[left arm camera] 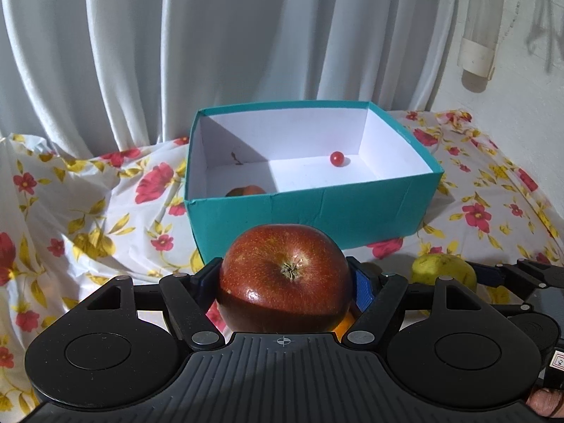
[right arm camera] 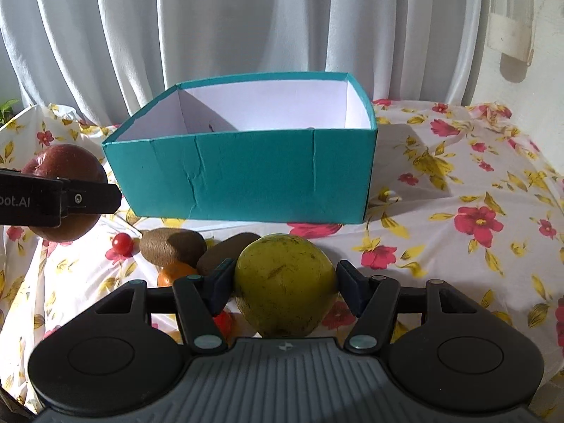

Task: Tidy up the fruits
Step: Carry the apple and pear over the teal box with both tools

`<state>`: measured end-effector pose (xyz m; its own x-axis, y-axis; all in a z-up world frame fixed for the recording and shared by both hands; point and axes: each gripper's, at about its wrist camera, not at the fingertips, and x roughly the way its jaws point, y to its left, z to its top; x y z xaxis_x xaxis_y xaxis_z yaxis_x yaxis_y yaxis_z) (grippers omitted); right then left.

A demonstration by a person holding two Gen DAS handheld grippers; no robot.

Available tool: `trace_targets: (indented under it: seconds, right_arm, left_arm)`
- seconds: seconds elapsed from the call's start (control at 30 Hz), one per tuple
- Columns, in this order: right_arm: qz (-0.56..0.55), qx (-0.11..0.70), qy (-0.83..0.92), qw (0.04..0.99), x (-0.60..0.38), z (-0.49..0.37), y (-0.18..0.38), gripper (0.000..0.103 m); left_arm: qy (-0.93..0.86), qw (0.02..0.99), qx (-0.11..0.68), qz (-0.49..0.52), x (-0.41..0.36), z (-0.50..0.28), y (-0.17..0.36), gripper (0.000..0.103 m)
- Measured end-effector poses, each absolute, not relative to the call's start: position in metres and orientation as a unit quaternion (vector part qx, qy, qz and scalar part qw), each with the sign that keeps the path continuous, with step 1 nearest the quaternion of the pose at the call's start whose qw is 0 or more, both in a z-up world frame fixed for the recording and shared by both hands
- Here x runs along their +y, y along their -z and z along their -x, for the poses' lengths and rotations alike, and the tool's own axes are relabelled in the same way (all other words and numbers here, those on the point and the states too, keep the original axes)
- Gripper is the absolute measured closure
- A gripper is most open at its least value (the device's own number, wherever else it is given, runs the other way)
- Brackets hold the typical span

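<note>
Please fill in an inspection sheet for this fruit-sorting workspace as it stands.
Surface: floral tablecloth, wrinkled.
Job's things: teal box holding a cherry tomato and a partly hidden red fruit; two kiwis, an orange fruit and another cherry tomato on the cloth.
Clutter: nothing seen.
Grippers: left gripper grips a red apple; right gripper grips a yellow-green fruit.
Cables: nothing seen.
Surroundings: white curtain, white wall.

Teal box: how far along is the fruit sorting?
Done: the teal box holds a cherry tomato and a red fruit. In hand: the left gripper grips a red apple; the right gripper grips a yellow-green fruit. Left: two kiwis, an orange fruit and a loose tomato.
</note>
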<state>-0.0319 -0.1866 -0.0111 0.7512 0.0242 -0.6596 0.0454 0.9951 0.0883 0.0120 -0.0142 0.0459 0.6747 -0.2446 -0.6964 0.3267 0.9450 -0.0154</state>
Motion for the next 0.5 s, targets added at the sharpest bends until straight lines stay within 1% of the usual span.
trace_targets:
  seconds: [0.5]
  right_arm:
    - [-0.054,0.287,0.025,0.956,-0.196,0.03,-0.024,0.041]
  left_arm:
    - [0.112,0.928,0.351,-0.06,-0.028,-0.046,-0.083,0.025]
